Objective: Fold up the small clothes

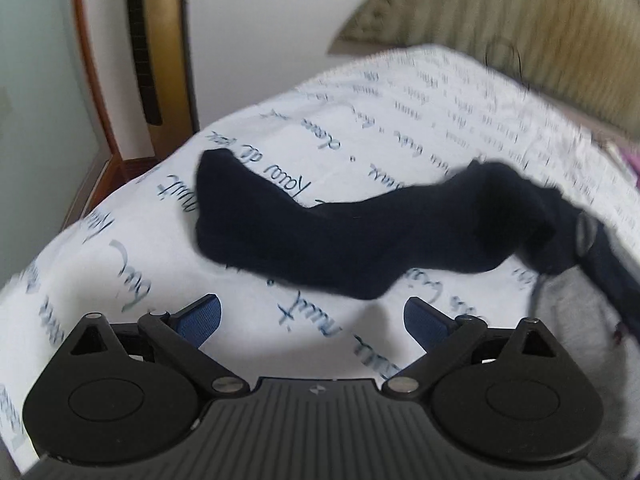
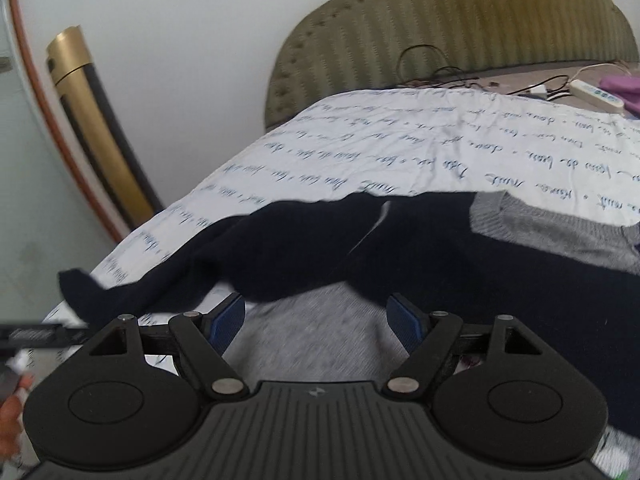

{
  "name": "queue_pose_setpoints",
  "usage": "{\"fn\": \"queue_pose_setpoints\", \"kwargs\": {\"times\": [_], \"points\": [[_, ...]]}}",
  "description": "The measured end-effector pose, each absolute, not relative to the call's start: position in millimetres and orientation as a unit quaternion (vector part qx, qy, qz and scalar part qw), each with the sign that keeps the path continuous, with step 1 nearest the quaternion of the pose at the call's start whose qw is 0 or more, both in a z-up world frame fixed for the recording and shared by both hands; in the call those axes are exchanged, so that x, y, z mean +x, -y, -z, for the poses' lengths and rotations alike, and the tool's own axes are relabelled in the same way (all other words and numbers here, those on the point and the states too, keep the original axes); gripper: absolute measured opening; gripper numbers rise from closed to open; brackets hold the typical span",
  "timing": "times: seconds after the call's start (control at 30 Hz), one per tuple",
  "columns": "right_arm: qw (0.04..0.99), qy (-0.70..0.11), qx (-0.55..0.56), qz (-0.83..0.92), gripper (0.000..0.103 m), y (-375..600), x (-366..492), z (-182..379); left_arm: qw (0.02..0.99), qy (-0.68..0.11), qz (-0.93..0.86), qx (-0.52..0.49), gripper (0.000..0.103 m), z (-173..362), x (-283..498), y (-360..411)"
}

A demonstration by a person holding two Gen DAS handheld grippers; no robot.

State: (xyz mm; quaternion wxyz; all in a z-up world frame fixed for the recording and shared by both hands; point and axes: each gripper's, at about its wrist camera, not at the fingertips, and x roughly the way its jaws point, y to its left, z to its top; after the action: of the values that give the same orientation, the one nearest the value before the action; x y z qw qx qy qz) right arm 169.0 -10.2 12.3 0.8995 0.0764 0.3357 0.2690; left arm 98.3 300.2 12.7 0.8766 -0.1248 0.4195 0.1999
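Note:
A dark navy sock point(image 1: 344, 232) lies stretched across the white bed sheet with blue handwriting print point(image 1: 120, 264), toe end at the left. My left gripper point(image 1: 312, 320) is open and empty, just short of the sock. In the right wrist view the navy sock point(image 2: 280, 252) lies across a grey garment point(image 2: 316, 340) and beside another dark garment point(image 2: 540, 292). My right gripper point(image 2: 316, 320) is open and empty, hovering over the grey garment just below the sock.
A green padded headboard point(image 2: 460, 20) stands at the back. A power strip point(image 2: 596, 96) with cables and a purple cloth point(image 2: 620, 84) lie at the far right. A gold and black upright object point(image 2: 92, 120) stands by the wall on the left, past the bed edge.

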Motion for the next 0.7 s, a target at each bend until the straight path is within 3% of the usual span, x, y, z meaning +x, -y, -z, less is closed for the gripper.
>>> {"fn": "queue_pose_setpoints", "kwargs": {"times": [0.1,0.17,0.27,0.33,0.4,0.5,0.63,0.7], "points": [[0.898,-0.338,0.085,-0.27,0.078,15,163,-11,0.878,-0.431,-0.192,-0.085,0.095,-8,116,-303],[0.898,-0.343,0.085,-0.263,0.079,16,160,-10,0.881,-0.425,-0.204,-0.044,0.077,-7,126,-302],[0.897,-0.35,0.083,-0.256,0.079,20,157,-7,0.885,-0.416,-0.206,-0.041,0.072,-16,142,-316],[0.898,-0.35,0.082,-0.254,0.079,22,155,-5,0.888,-0.393,-0.233,-0.045,0.071,-28,157,-332],[0.899,-0.35,0.079,-0.251,0.079,23,153,-4,0.888,-0.368,-0.274,-0.046,0.08,-41,170,-350],[0.899,-0.35,0.079,-0.252,0.079,25,150,-3,0.88,-0.352,-0.313,-0.053,0.08,-60,178,-370],[0.897,-0.353,0.081,-0.254,0.079,26,148,0,0.882,-0.338,-0.321,-0.062,0.091,-73,156,-375],[0.896,-0.354,0.082,-0.255,0.079,25,147,1,0.88,-0.346,-0.315,-0.085,0.091,-71,140,-375]]}}
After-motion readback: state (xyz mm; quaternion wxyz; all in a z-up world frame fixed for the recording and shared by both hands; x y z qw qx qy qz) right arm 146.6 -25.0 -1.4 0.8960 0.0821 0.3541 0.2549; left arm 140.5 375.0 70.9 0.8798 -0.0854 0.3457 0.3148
